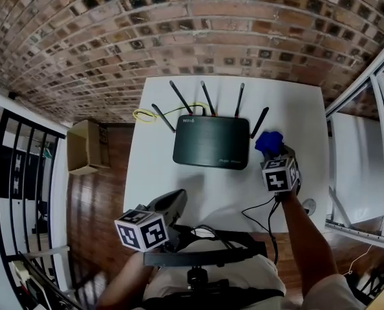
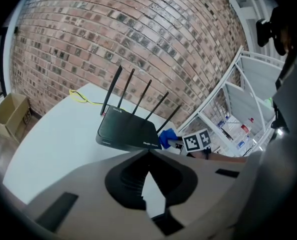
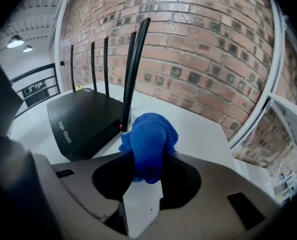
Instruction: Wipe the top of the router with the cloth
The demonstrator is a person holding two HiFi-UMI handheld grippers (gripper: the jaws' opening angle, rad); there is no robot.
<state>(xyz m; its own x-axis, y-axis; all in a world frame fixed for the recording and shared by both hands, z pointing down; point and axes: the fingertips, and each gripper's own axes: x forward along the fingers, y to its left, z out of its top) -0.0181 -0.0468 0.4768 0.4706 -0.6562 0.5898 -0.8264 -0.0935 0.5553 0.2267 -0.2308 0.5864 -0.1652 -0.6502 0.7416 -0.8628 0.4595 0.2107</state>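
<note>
Knitted blue cloth point(image 3: 149, 141), bunched, sits clamped in the right gripper point(image 3: 147, 160) beside the matte black router point(image 3: 83, 121); the left gripper point(image 2: 148, 154) has its jaws together, empty.

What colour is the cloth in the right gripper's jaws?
The cloth is bright blue; it shows best in the right gripper view.
</note>
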